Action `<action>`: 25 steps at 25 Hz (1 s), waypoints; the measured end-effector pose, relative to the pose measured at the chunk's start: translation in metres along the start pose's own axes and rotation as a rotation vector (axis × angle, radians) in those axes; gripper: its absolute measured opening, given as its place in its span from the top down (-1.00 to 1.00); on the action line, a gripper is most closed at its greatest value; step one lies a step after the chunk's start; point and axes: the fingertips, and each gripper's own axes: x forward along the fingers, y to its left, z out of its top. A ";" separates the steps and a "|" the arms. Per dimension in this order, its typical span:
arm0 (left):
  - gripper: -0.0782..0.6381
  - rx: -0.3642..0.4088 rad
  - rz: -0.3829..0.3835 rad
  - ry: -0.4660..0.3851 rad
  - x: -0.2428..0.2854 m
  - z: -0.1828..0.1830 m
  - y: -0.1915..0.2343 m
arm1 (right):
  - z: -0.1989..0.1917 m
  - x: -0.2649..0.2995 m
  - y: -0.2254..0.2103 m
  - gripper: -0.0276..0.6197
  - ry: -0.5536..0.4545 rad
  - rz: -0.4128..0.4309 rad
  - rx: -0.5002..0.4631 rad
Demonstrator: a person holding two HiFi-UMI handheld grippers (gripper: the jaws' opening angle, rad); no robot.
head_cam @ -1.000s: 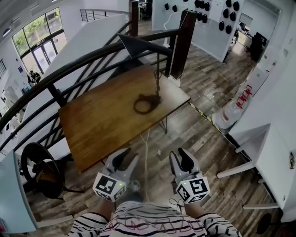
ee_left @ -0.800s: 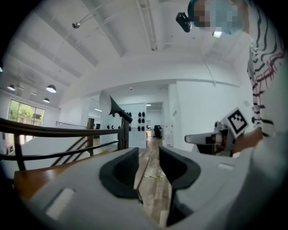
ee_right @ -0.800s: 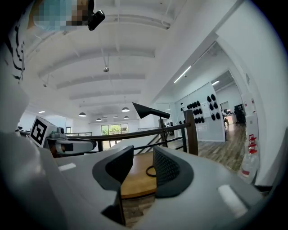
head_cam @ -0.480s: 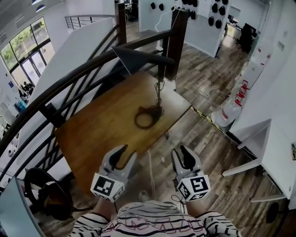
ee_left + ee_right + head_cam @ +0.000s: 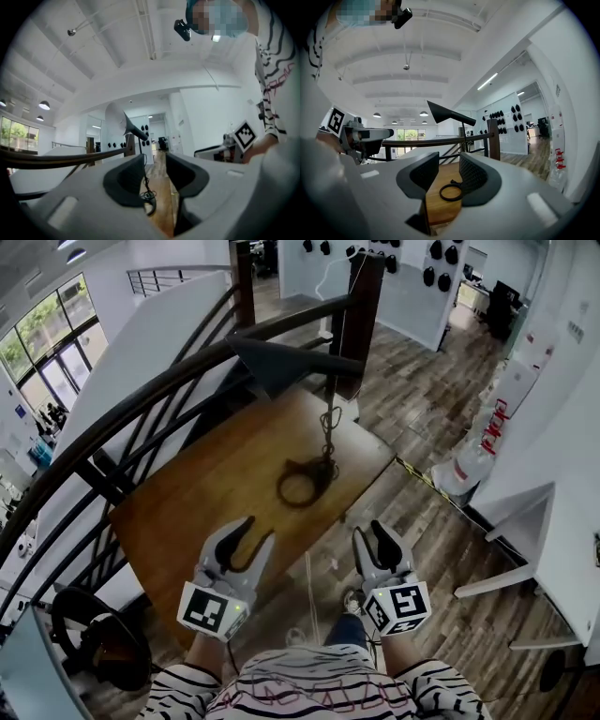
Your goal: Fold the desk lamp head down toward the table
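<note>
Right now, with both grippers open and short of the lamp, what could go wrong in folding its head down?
1. The desk lamp's head sits high on a thin stem over a small ring base; pushing it without bracing the base could tip or slide the lamp.
2. A thin cord hangs off the table edge between the left gripper and right gripper; it might snag.

I hold my left gripper (image 5: 251, 534) and right gripper (image 5: 371, 533) level and side by side, close in front of my body, both pointing to the far side, each with its jaws standing apart.
</note>
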 end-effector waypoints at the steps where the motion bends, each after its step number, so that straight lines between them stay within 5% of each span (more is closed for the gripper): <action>1: 0.39 0.011 0.009 -0.002 0.006 0.002 0.005 | 0.000 0.009 -0.006 0.54 0.001 0.004 -0.002; 25: 0.39 0.207 0.326 -0.075 0.151 0.078 0.093 | 0.019 0.229 -0.127 0.52 0.036 0.274 -0.136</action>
